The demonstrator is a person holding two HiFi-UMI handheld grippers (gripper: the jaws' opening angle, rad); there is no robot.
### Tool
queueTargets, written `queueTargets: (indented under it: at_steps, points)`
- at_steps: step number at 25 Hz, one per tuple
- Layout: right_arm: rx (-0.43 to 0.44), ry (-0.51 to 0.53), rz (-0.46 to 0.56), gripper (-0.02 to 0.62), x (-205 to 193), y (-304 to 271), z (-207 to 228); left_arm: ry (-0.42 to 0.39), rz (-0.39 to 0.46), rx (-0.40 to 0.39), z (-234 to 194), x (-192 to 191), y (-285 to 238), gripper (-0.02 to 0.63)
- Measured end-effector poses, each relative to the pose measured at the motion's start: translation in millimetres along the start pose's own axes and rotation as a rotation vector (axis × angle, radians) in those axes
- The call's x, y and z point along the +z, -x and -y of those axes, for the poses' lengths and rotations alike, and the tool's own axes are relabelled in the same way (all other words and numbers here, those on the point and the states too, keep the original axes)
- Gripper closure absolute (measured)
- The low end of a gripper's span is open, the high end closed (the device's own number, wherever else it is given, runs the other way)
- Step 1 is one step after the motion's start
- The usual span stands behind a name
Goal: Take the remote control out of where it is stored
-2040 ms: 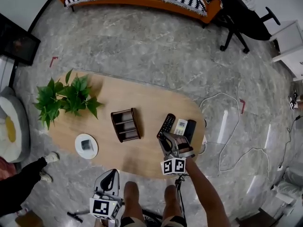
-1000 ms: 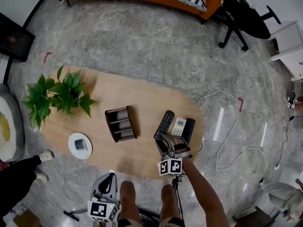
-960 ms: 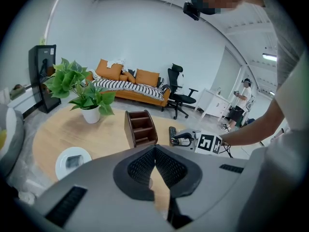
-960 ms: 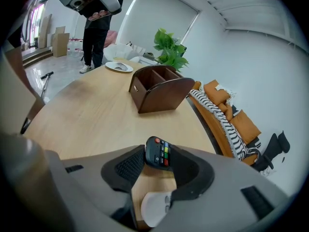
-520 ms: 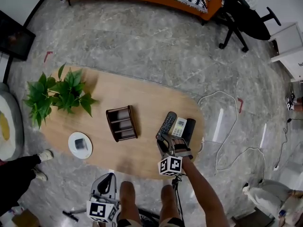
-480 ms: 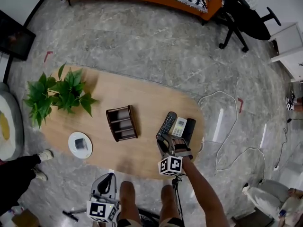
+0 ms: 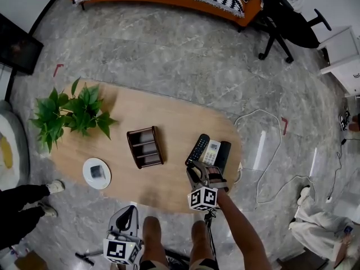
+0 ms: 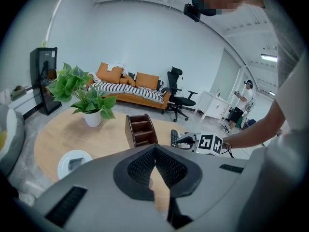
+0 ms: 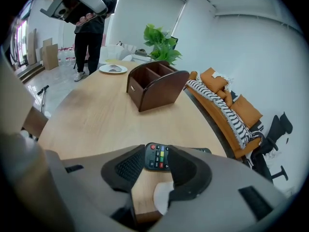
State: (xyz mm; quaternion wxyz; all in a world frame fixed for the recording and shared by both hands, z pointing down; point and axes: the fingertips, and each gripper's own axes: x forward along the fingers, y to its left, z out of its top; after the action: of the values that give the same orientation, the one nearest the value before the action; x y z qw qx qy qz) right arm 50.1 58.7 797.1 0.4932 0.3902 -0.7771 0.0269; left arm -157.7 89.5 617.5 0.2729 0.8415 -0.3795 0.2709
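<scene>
- Remote control [image 9: 158,157] flat on table [image 9: 96,115], near end between right gripper [image 9: 155,152] jaws; jaws wide apart, nothing gripped.
- Right forearm [image 7: 239,229] extended, gripper angled down.
- Left gripper [image 8: 154,150] closed, empty, short of table.

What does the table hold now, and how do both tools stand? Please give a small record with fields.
Table: oval light wooden table
Storage: dark brown wooden box with compartments, looks empty
Remotes: black buttoned remote control, white remote control, plain black remote control, side by side on table
Right tool: jaws apart, either side of buttoned remote's end
Left tool: shut, empty, short of the table
</scene>
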Motion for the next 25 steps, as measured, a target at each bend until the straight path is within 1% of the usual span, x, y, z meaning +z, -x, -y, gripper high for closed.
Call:
queueTargets:
  at_steps: [2, 5, 9, 12, 13, 15, 16, 21, 25]
  points:
    - [-0.006, -0.038, 0.005, 0.444, 3, 6, 4, 0.003, -0.012, -0.001, 2, 1, 2, 0.6]
    - [-0.011, -0.118, 0.024, 0.445, 10, 13, 14, -0.004, 0.013, 0.004, 2, 9, 4, 0.6]
    - [-0.02, -0.243, 0.054, 0.445, 19, 22, 30, -0.002, 0.026, 0.004, 4, 14, 4, 0.6]
    - [-0.036, -0.356, 0.068, 0.448, 22, 30, 43, -0.007, 0.039, 0.003, 6, 20, 5, 0.6]
    - [-0.047, -0.394, 0.072, 0.464, 23, 34, 47, -0.008, 0.044, 0.002, 6, 24, 7, 0.6]
    - [-0.074, -0.457, 0.08, 0.518, 24, 42, 56, -0.019, 0.059, 0.003, 7, 36, 10, 0.6]
    - [-0.085, -0.481, 0.084, 0.533, 25, 47, 60, -0.025, 0.068, 0.004, 8, 43, 13, 0.6]
    - [-0.12, -0.548, 0.109, 0.581, 38, 72, 77, -0.051, 0.097, 0.014, 9, 73, 27, 0.6]
    - [-0.14, -0.591, 0.127, 0.588, 50, 90, 92, -0.065, 0.126, 0.019, 12, 95, 34, 0.6]
